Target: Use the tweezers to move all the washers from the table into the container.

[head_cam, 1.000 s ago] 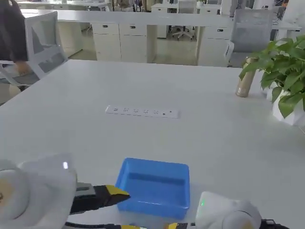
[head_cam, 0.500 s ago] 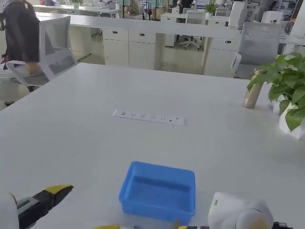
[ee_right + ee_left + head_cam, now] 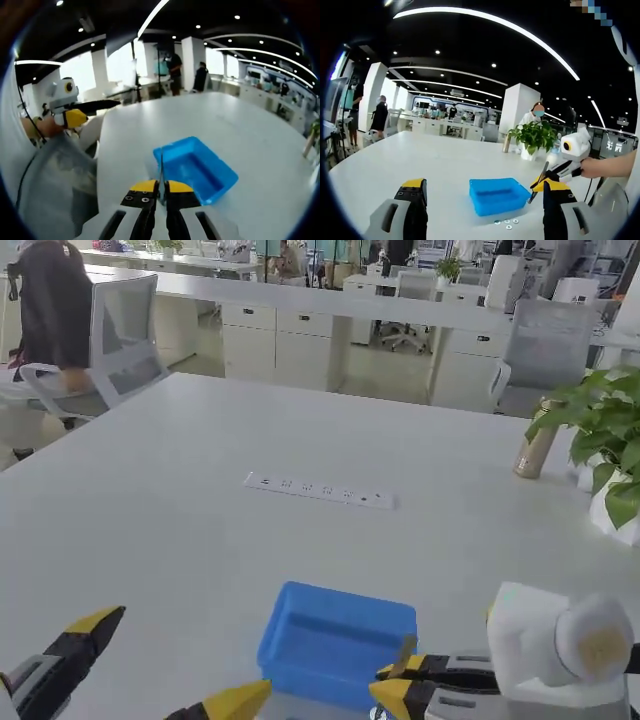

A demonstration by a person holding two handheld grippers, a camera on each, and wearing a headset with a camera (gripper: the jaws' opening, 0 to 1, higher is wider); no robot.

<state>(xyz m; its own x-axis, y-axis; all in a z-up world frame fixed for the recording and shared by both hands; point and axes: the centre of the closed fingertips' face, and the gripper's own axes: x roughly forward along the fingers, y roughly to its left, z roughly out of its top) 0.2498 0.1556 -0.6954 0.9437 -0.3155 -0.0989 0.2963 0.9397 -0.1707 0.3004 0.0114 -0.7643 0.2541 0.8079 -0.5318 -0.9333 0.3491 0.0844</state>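
— As they lie on the white table (image 3: 420, 165), how do the washers (image 3: 506, 221) look?
— Tiny pale rings, about four of them, flat in a loose cluster. From the left gripper view they sit just beside the near wall of the blue container (image 3: 499, 195), outside it. They are too small to tell more.
— And the container?
— A shallow rectangular tray, open on top, with low walls and rounded corners.
— How much room is there around it?
— Plenty. Wide tabletop lies on every side. A power strip (image 3: 320, 490) lies well beyond it toward the middle of the table. A bottle (image 3: 535, 448) and a potted plant (image 3: 600, 430) stand near the far right edge, well apart from the work.
— What about the grippers?
— The right gripper (image 3: 161, 187) has its jaws pressed together on the tweezers (image 3: 161, 167), which stick forward as a thin blade toward the container. In the left gripper view a hand (image 3: 600, 167) holds it tilted downward, with the tweezer tip low beside the container's right corner, near the washers. The left gripper (image 3: 482, 185) is held low and level with its jaws spread wide and empty. Container and washers are framed between them.
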